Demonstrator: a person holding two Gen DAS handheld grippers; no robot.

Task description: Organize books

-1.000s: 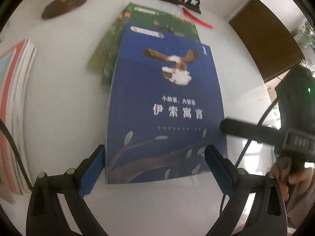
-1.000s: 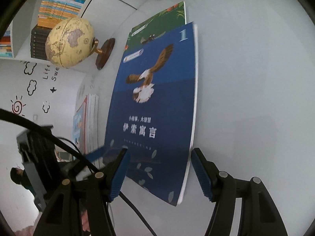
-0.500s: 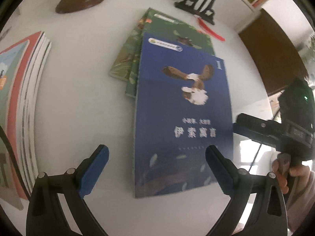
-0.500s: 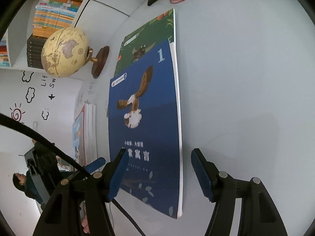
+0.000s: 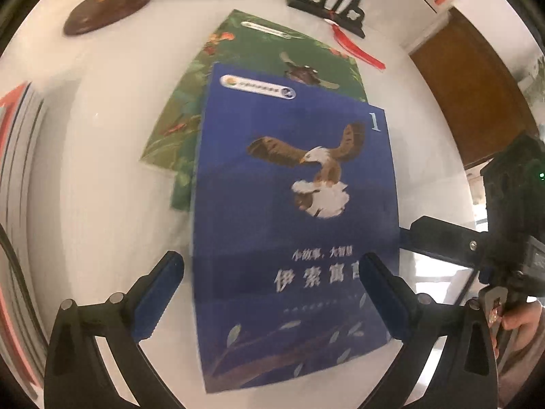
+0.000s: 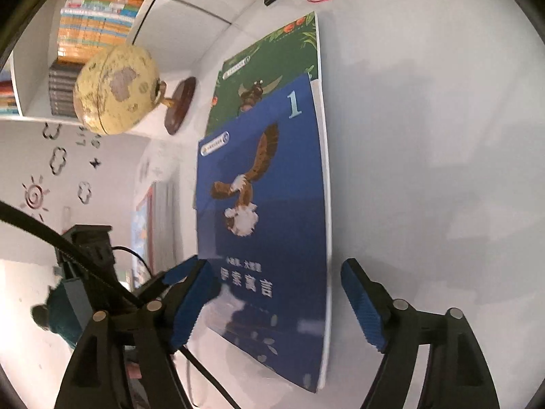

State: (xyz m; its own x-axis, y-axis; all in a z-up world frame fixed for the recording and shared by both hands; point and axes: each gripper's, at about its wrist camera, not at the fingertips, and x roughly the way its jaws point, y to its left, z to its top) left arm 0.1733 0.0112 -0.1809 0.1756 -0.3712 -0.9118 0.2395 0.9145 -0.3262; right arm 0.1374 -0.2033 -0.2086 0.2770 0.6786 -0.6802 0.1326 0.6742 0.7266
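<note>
white table [image 5: 102, 170], blue book [image 5: 293, 225], opening claws

Both grippers look alike — the left gripper [image 5: 270, 289] and right gripper [image 6: 277, 301] have matte black angular arms with round silver screws at the joints. The fingers [image 5: 158, 294] carry blue ribbed pads. A black cable [image 6: 68, 248] trails across the right view — a small green light [image 5: 541, 174] glows on the right unit's black housing.
</note>
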